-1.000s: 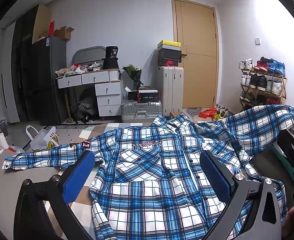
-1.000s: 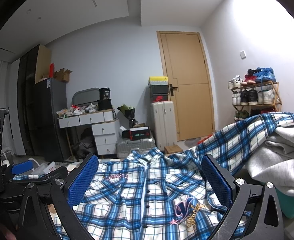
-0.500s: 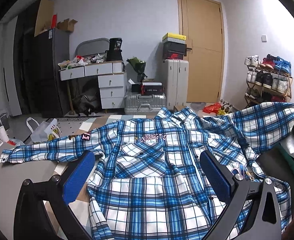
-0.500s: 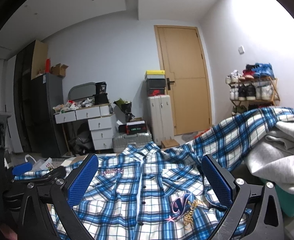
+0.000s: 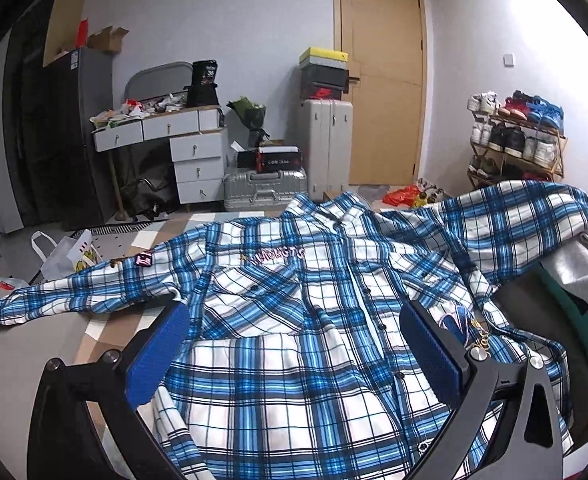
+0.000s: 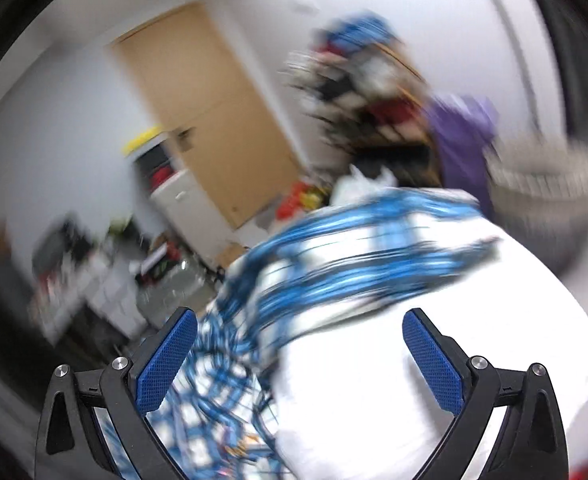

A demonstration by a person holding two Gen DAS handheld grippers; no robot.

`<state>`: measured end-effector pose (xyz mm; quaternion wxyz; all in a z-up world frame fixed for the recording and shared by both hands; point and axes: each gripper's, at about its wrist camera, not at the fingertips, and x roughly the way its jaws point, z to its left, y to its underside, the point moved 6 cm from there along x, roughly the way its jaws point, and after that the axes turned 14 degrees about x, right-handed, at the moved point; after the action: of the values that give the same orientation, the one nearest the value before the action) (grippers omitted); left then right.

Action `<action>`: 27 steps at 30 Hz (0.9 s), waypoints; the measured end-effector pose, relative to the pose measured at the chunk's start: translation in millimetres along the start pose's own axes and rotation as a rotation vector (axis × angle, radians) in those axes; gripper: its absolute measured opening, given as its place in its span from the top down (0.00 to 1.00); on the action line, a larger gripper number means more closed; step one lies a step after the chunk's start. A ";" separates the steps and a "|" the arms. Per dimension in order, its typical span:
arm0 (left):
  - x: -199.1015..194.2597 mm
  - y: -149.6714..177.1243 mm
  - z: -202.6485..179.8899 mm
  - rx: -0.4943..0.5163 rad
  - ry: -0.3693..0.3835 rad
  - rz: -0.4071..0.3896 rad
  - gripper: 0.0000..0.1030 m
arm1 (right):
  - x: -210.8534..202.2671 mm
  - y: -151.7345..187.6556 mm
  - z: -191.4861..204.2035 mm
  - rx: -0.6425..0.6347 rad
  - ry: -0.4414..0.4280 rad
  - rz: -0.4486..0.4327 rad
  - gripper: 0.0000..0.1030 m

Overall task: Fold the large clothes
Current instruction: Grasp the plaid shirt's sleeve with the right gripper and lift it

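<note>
Left gripper (image 5: 294, 344) wide open, blue pads spread well apart, nothing between them; it hovers over the near half of the shirt (image 5: 294, 320), no visible contact

Shirt: blue/white plaid, button-front, laid face up and spread across the table (image 5: 17, 360). Collar at the far end, hem nearest the camera. One sleeve (image 5: 81, 292) stretched out flat to the left, cuff at the far-left table edge. Other sleeve runs right and drapes up over a grey garment pile (image 5: 582, 264) with a green item (image 5: 574, 312) under it. Pink lettering across the chest, small patch on the left sleeve, embroidered emblem near the right pad

Right gripper (image 6: 300, 356) also wide open, pads far apart, gripping nothing. That view is heavily motion-blurred. Readable: smeared plaid shirt (image 6: 334, 256) between and beyond the pads, a white mass (image 6: 414, 360) on the near right side. Can't tell whether the pads touch cloth

Background, left view: tan door (image 5: 382, 80) on the far wall, silver suitcase (image 5: 328, 140) standing left of it, flat aluminium case (image 5: 265, 188) on the floor, white drawers (image 5: 181, 148) with clutter on top, dark cabinet (image 5: 61, 132) far left, shoe rack (image 5: 514, 140) on the right wall
</note>
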<state>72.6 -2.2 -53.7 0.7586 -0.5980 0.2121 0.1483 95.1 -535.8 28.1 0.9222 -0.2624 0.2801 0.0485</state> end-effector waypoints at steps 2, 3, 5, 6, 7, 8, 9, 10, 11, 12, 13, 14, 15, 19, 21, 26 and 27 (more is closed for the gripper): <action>3.1 1.3 -2.0 0.006 0.008 0.014 0.01 | 15.4 -17.5 -27.5 0.113 0.016 0.082 0.01; 3.7 2.1 -2.5 0.007 0.011 0.018 0.01 | 24.4 -22.0 -39.6 0.171 0.001 0.136 0.06; 4.5 3.3 -4.8 0.014 0.014 0.025 0.01 | 33.5 -30.3 -50.7 0.223 -0.003 0.169 0.16; 4.8 3.3 -5.8 0.018 0.015 0.027 0.01 | 37.1 -37.0 -52.7 0.230 -0.013 0.172 0.16; 5.0 3.6 -6.8 0.025 0.012 0.028 0.01 | 39.2 -41.2 -52.0 0.226 -0.013 0.169 0.16; 5.2 3.9 -7.5 0.030 0.009 0.029 0.01 | 40.2 -44.1 -50.3 0.213 -0.001 0.161 0.18; 5.6 4.4 -7.5 0.033 0.008 0.030 0.01 | 42.0 -49.7 -47.6 0.190 0.027 0.140 0.22; 5.9 4.9 -7.4 0.036 0.006 0.032 0.01 | 43.5 -55.8 -42.5 0.173 0.049 0.124 0.28; 6.5 5.1 -6.9 0.037 0.005 0.035 0.01 | 46.0 -59.5 -40.4 0.144 0.077 0.109 0.33; 7.6 4.8 -7.3 0.037 0.004 0.038 0.01 | 49.8 -63.4 -37.4 0.106 0.126 0.093 0.53; 7.9 5.1 -7.2 0.037 0.004 0.042 0.01 | 54.1 -63.8 -36.9 0.084 0.152 0.083 0.82; 7.8 5.2 -6.8 0.038 0.002 0.043 0.01 | 58.1 -66.1 -36.1 0.057 0.179 0.075 0.91; 7.7 4.9 -7.0 0.040 -0.001 0.042 0.01 | 60.1 -68.2 -32.2 0.027 0.205 0.059 0.94; 1.5 3.3 2.8 0.056 -0.044 0.016 0.01 | 49.9 -74.3 23.5 -0.164 0.235 -0.073 0.95; -2.8 2.7 14.7 0.051 -0.077 -0.002 0.01 | 40.7 -68.1 78.7 -0.282 0.195 -0.132 0.95; -9.1 4.7 51.9 -0.005 -0.138 -0.020 0.01 | 25.6 -18.5 217.0 -0.469 0.032 -0.150 0.95; -10.7 5.9 60.4 -0.020 -0.151 -0.024 0.01 | 26.3 1.5 243.4 -0.501 -0.017 -0.126 0.95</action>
<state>69.2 58.1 -41.6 0.7681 -0.5952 0.1457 0.1860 236.3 -411.6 184.8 0.8318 -0.4993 0.2348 0.0609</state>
